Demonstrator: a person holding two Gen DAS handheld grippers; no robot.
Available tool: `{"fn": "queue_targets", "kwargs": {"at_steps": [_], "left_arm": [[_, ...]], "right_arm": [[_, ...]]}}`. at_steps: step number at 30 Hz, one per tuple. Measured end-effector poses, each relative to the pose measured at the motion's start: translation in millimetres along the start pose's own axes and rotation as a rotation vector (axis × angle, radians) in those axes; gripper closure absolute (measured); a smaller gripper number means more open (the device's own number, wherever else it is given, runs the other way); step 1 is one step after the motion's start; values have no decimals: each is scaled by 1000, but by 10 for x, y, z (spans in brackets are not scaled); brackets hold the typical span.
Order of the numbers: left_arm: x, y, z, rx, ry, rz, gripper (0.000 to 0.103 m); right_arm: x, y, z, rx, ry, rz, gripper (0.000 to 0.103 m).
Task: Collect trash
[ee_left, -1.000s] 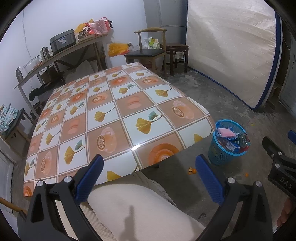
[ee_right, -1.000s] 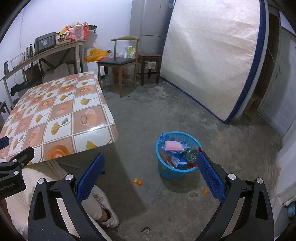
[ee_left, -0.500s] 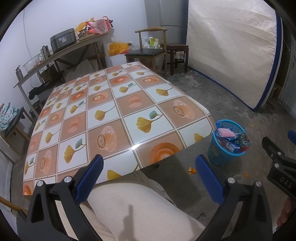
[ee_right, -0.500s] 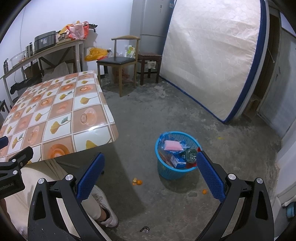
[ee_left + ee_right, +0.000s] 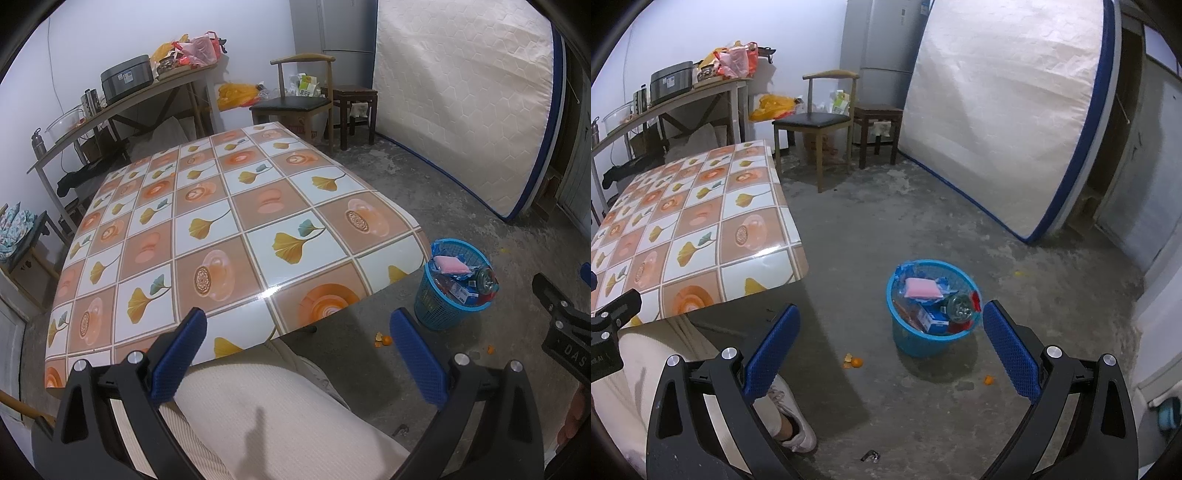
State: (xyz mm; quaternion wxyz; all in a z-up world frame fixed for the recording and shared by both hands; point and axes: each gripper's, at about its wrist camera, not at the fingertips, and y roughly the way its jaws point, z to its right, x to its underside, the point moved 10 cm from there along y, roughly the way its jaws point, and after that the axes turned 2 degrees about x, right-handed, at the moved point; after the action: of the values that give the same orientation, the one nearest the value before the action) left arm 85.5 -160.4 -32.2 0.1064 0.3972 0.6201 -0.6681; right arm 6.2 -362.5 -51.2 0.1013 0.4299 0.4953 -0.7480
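A blue plastic trash basket [image 5: 932,338] stands on the concrete floor, holding a pink packet, a blue box, a bottle and wrappers; it also shows in the left wrist view [image 5: 441,317]. Orange peel bits [image 5: 852,362] lie on the floor left of it, another bit [image 5: 988,380] to its right. My left gripper [image 5: 295,352] is open and empty above the person's lap at the table's near edge. My right gripper [image 5: 888,345] is open and empty, held above the floor in front of the basket.
A table with a flower-pattern cloth [image 5: 207,236] fills the left. A wooden chair [image 5: 816,122] and a stool [image 5: 877,112] stand at the back. A mattress [image 5: 1004,107] leans on the right wall. The person's shoe [image 5: 796,430] rests on the floor.
Both grippers have stayed open and empty. The views have shifted only slightly; nothing was taken hold of or let go.
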Motion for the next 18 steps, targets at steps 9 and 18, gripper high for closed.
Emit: {"fn": "queue_targets", "kwargs": {"at_steps": [9,18], "left_arm": [[6,1,-8,1,-1,-1,6],[5,-1,-17,0,-2,-1,6]], "right_arm": [[8,6,-10,2,-1,1,8],[9,5,-19,3,-3,2,8]]}}
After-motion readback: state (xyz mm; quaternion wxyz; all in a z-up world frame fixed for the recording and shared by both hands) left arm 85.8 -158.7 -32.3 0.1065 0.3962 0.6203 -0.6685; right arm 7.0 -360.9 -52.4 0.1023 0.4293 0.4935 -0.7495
